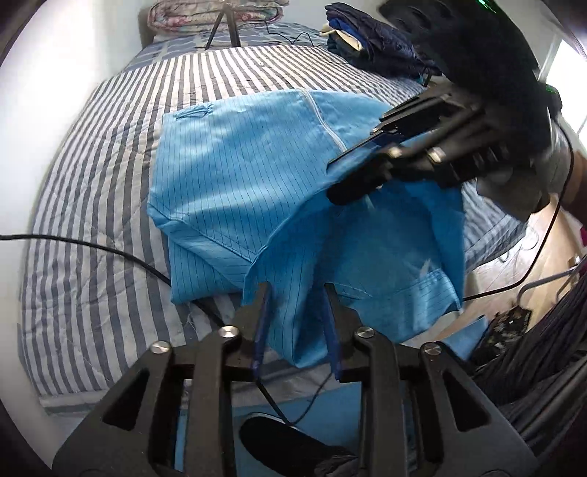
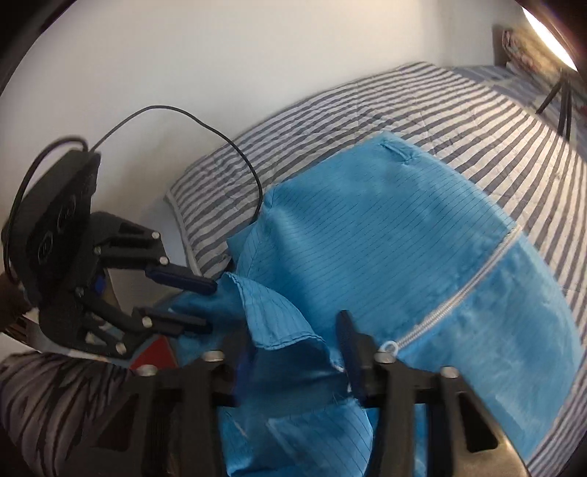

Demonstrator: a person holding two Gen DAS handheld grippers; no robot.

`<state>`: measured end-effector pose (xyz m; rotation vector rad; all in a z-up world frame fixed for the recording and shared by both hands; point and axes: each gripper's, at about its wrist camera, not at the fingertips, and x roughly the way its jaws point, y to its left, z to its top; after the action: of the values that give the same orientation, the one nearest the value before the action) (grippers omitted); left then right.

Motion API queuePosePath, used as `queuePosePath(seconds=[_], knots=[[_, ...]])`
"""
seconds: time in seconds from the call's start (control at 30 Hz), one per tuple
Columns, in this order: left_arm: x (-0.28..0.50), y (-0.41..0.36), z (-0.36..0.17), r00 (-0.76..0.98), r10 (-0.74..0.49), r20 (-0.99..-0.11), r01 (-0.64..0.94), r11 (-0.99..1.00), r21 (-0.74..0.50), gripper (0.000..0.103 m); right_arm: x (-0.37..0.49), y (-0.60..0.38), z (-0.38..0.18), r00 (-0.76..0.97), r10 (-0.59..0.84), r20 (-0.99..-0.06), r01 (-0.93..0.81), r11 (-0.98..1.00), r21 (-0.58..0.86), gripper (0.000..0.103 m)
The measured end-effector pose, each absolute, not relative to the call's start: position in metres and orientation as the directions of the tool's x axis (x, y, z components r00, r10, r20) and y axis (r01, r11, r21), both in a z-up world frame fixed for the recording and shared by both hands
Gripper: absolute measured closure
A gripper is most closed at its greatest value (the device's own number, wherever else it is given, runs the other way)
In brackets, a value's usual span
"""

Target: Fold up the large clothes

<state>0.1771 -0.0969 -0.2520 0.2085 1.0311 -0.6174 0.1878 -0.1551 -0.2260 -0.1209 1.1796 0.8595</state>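
Observation:
A large light-blue pinstriped garment (image 1: 242,172) with a white zipper (image 2: 466,286) lies partly folded on a striped bed. My left gripper (image 1: 297,290) is open, its fingers either side of a hanging flap of the blue cloth at the bed's near edge; it also shows in the right wrist view (image 2: 211,306), open, tips at the cloth. My right gripper (image 2: 293,330) is open over a raised fold of the cloth, its left finger hidden behind fabric. In the left wrist view the right gripper (image 1: 337,179) hovers at the garment's right side.
The bed (image 1: 91,183) has a grey-and-white striped quilt. A pile of dark blue clothes (image 1: 370,40) sits at the far right, a tripod (image 1: 223,25) and pillows at the head. A black cable (image 1: 110,249) crosses the quilt. A wall runs along the left.

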Motion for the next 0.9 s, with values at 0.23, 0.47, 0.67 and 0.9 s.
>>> queuePosePath(seconds=[0.23, 0.47, 0.67, 0.9], knots=[[0.174, -0.092, -0.255, 0.38, -0.422, -0.823, 0.599, 0.79, -0.128, 0.103, 0.204, -0.16, -0.225, 0.087, 0.575, -0.814, -0.589, 0.688, 0.423, 0.096], [0.173, -0.09, -0.26, 0.354, -0.438, -0.827, 0.604, 0.782, -0.156, 0.103, 0.226, -0.141, -0.262, 0.111, 0.391, -0.914, -0.527, 0.802, 0.28, 0.1], [0.19, -0.058, -0.236, 0.364, -0.496, -0.789, 0.521, 0.81, -0.269, 0.103, 0.225, -0.154, -0.237, 0.185, 0.371, -0.91, -0.496, 0.835, 0.239, 0.079], [0.212, -0.025, -0.175, 0.498, -0.485, -0.719, 0.468, 0.848, -0.248, 0.102, 0.187, -0.198, -0.163, 0.294, 0.435, -0.851, -0.519, 0.82, 0.24, 0.07]])
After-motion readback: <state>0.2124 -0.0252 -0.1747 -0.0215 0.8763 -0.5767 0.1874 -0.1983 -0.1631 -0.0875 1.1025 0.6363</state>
